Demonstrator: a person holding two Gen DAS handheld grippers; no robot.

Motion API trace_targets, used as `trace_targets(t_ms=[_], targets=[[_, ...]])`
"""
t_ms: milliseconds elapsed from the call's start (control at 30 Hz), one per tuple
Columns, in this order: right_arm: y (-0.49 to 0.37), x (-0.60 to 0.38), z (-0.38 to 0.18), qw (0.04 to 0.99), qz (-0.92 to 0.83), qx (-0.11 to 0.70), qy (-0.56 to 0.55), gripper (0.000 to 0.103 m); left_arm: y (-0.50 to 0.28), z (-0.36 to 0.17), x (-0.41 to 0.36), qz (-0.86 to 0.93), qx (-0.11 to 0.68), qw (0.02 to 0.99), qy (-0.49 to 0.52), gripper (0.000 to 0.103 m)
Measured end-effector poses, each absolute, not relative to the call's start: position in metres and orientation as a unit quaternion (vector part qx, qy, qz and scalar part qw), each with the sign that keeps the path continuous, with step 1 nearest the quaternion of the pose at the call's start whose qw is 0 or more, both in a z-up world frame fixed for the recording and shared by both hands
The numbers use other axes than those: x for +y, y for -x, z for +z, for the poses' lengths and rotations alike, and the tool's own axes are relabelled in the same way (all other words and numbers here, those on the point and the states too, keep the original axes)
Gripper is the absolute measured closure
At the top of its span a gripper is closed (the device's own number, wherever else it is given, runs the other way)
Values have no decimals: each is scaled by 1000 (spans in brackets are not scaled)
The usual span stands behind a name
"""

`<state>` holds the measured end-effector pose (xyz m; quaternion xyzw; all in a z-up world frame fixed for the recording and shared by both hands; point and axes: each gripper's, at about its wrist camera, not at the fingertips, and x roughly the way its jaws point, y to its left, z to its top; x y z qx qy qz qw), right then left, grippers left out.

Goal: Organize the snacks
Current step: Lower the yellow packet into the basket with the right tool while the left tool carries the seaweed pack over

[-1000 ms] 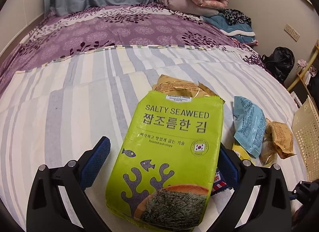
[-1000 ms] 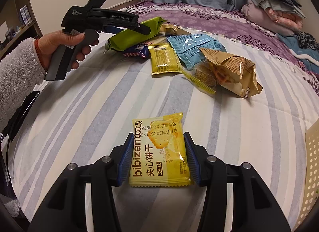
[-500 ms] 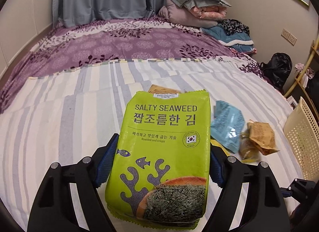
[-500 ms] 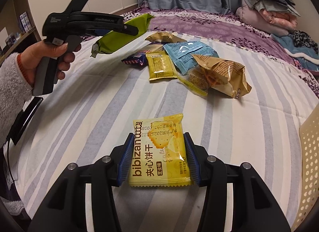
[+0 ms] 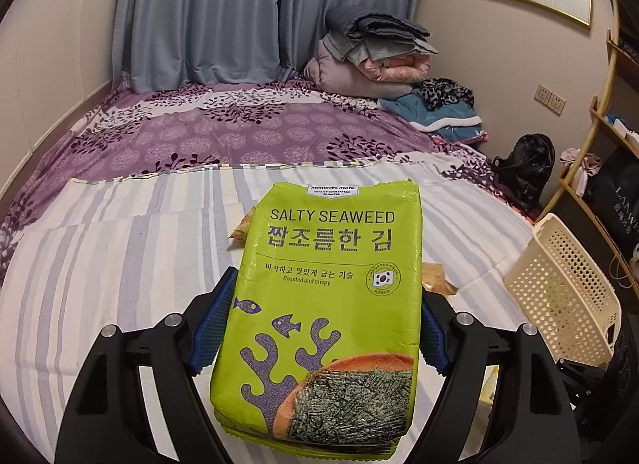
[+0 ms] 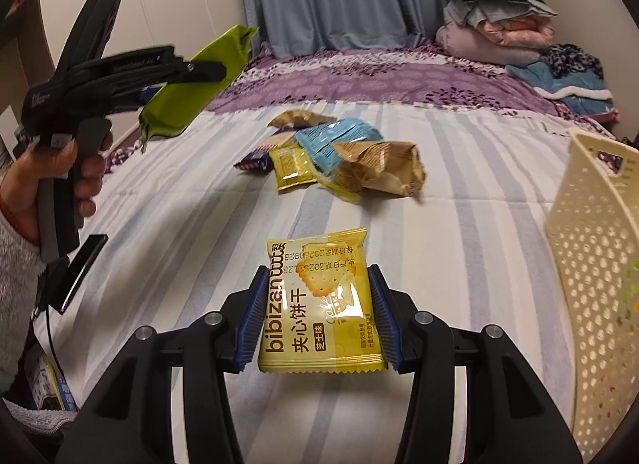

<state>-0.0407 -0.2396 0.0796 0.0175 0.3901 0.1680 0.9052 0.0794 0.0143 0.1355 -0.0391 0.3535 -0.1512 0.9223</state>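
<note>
While the left gripper pinches the green seaweed bag by its two long edges, blue pads pressed against both sides, the bag hangs clear of the striped bed and hides most of what lies behind it. Only a tan corner of one packet shows at its left edge and a brown scrap of another at its right; what these are cannot be read from this view.

From the right wrist view the seaweed bag appears blurred and partly covered by the black tool that a hand grips. The right gripper is clamped on a yellow biscuit packet, held above the bed. Further off sits a loose pile of snacks: a blue packet, a brown crinkled bag, a small yellow packet and a dark wrapper mostly buried beneath them. A cream perforated basket stands at the right, cut off by the frame; coloured shapes show faintly through its holes, too dim to identify.
</note>
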Motion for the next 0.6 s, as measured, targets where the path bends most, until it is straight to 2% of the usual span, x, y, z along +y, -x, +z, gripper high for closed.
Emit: trace_targets(t_ms=[600], targets=[[101,-338,145,952,76,283,-87,54,-11,178,-63,-203,307,930,1,23]])
